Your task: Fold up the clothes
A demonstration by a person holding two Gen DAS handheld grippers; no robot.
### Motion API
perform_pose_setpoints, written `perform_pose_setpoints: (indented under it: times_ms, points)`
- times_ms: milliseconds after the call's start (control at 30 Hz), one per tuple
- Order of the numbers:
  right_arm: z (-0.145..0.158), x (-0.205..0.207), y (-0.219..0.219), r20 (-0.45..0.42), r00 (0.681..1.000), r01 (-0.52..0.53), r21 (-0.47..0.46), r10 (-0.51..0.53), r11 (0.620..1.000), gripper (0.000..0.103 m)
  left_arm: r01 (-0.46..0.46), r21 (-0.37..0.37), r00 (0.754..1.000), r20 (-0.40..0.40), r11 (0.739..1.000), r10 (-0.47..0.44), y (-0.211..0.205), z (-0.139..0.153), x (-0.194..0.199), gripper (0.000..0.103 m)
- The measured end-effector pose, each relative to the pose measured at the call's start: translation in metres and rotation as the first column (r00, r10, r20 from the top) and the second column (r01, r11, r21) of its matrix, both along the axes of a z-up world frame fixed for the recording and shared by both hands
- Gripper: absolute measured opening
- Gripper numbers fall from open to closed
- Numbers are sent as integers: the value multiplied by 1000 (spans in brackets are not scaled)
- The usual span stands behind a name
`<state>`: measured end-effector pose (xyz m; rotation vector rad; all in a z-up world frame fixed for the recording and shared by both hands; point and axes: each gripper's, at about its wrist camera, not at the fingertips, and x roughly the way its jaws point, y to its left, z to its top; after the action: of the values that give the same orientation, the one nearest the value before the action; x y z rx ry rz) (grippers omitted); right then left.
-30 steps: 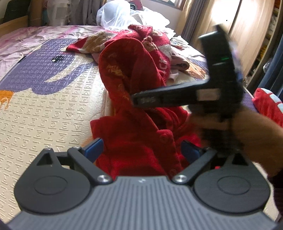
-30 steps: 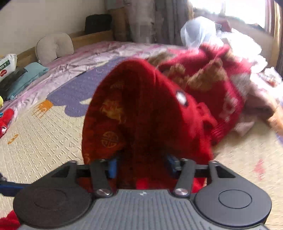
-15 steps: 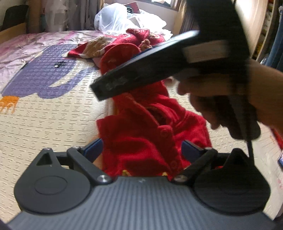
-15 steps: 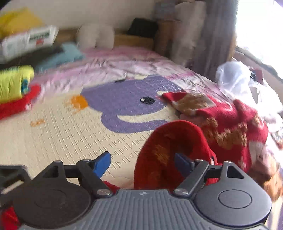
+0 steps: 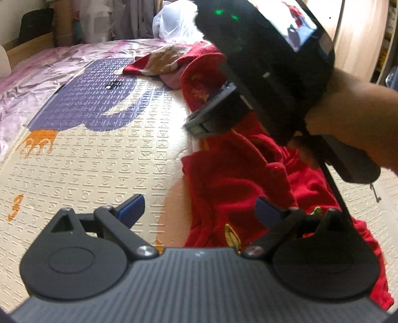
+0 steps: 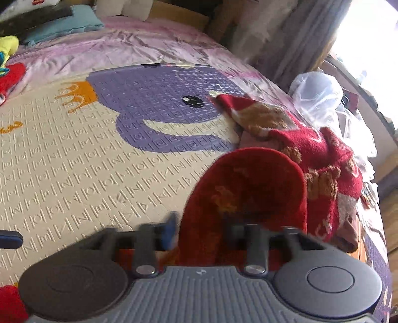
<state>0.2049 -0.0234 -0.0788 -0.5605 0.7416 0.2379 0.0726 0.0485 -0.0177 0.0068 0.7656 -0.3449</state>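
Note:
A red fleece garment with gold motifs lies crumpled on the cream play mat. My left gripper is open, low over the garment's near edge, its blue pads either side of the cloth. In the left wrist view my right gripper's black body, held by a hand, hovers over the garment. In the right wrist view the right gripper is blurred; its fingers are closing around the garment's raised hood. Whether they grip it is unclear.
A red and brown knitted sweater lies piled behind the hood. A white plastic bag sits at the bed's far side. Folded clothes lie at the far left. Pink bedding borders the mat.
My right gripper opened half a second ago and its fingers have now narrowed around the hood. It moved up and right across the left wrist view. My left gripper shifted left and stays open.

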Motion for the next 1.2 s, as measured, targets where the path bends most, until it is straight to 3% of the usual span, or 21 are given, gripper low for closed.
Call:
perform_pose_setpoints:
  times_ms: [67, 167, 267, 333, 433, 567, 733, 1100, 1200]
  points:
    - [3, -4, -7, 17, 1000, 11, 26, -11, 1000, 15, 4, -6, 1000, 3, 1000, -4, -1, 1, 0, 97]
    - [14, -11, -23, 52, 998, 14, 95, -19, 995, 12, 9, -12, 1000, 4, 1000, -8, -2, 2, 0, 97]
    - [26, -15, -51, 50, 998, 34, 245, -48, 969, 12, 8, -18, 1000, 2, 1000, -8, -5, 2, 0, 98]
    - [32, -18, -75, 37, 997, 46, 365, -64, 930, 12, 10, -22, 1000, 7, 1000, -10, -6, 2, 0, 98]
    - [34, -21, -116, -8, 995, 87, 540, -99, 837, 9, 17, -24, 1000, 14, 1000, -17, -9, 1, 0, 98]
    - [25, -22, -155, -54, 990, 137, 627, -133, 766, 9, 24, -53, 1000, 2, 998, -24, -14, 0, 3, 98]
    - [8, -21, -176, -89, 976, 211, 618, -199, 758, 9, 42, -64, 999, -5, 997, -43, -22, -2, 4, 98]
    - [-39, -11, -161, -100, 953, 297, 509, -287, 808, 15, 45, -84, 999, -4, 995, -45, -34, -7, 8, 98]
    - [-39, -13, -159, -93, 949, 308, 481, -301, 821, 30, 31, -106, 1000, 5, 994, -30, -36, -7, 13, 98]
